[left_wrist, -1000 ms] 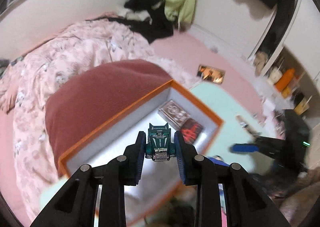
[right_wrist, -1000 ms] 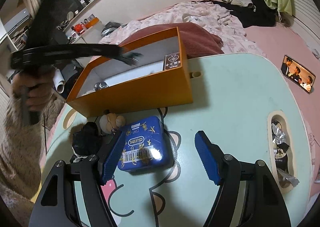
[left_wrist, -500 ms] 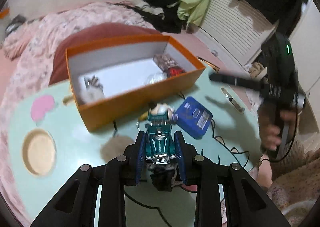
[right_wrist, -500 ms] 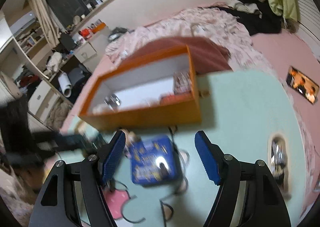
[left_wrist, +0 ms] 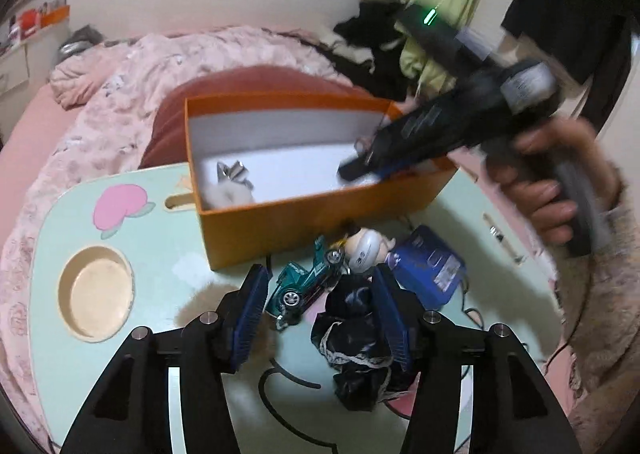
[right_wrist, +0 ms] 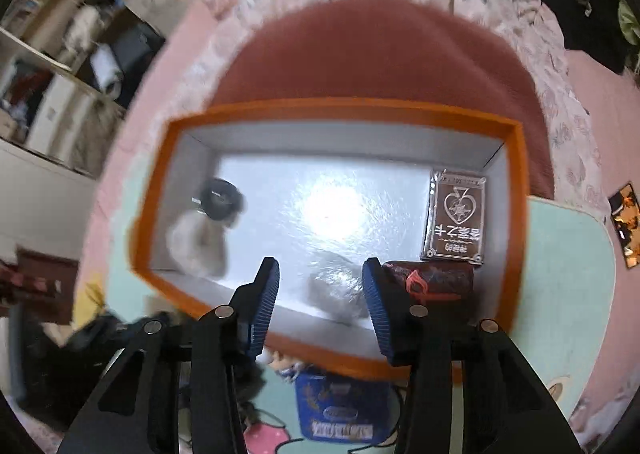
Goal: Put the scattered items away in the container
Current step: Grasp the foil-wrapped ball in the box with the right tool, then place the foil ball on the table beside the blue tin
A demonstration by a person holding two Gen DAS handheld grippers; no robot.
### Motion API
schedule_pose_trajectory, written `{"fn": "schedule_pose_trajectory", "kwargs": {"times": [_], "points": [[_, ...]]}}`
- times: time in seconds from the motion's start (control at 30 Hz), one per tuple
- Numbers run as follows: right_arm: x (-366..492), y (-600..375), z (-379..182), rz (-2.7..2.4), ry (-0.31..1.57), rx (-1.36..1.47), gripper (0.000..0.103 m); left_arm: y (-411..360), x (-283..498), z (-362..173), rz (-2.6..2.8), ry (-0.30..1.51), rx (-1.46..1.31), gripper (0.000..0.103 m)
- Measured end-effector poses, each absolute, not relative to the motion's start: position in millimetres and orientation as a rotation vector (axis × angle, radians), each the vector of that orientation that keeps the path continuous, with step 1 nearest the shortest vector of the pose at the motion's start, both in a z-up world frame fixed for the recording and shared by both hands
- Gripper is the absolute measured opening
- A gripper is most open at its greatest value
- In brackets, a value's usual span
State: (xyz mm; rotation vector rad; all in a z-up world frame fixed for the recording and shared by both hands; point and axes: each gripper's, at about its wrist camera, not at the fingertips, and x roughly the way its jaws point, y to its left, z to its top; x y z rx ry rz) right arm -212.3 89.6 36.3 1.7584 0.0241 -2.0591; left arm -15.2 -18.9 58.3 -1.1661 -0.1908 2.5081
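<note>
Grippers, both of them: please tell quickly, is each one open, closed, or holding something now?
Left gripper: opening, holding nothing; toy car lies loose on the table between the jaws.
Right gripper: closing, empty, over the orange box.

mint green table (left_wrist: pixel 168 254), orange box (left_wrist: pixel 320 214), teal toy car (left_wrist: pixel 306 286), blue tin (left_wrist: pixel 430 268), black cloth (left_wrist: pixel 356 342)

Toy car (left_wrist: pixel 306 286) on table (left_wrist: pixel 160 254), before box (left_wrist: pixel 304 220).

Both wrist views above orange box (left_wrist: pixel 304 214)
</note>
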Motion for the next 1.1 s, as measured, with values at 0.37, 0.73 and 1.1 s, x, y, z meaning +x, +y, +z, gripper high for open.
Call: {"fn": "schedule_pose_trajectory", "kwargs": {"times": [0.37,0.73,1.1], "points": [[-202.9,92.8,22.4,-2.111,0.053,1.678,0.036,-55.1,-8.9,79.7,2.587,-0.3,-1.068,0.055],[-108.5,143.8,91.2,-2.206,-0.144,1.193,0.036,-57.5,-33.8,108.6,2.626,-0.175,-1.017,0.055],[-52.8,184.8,35.3,-2.186,-0.195,1.374,0.036,-49.9,-79.6,113.9,2.601,-0.074,-1.13,0.047]]}}
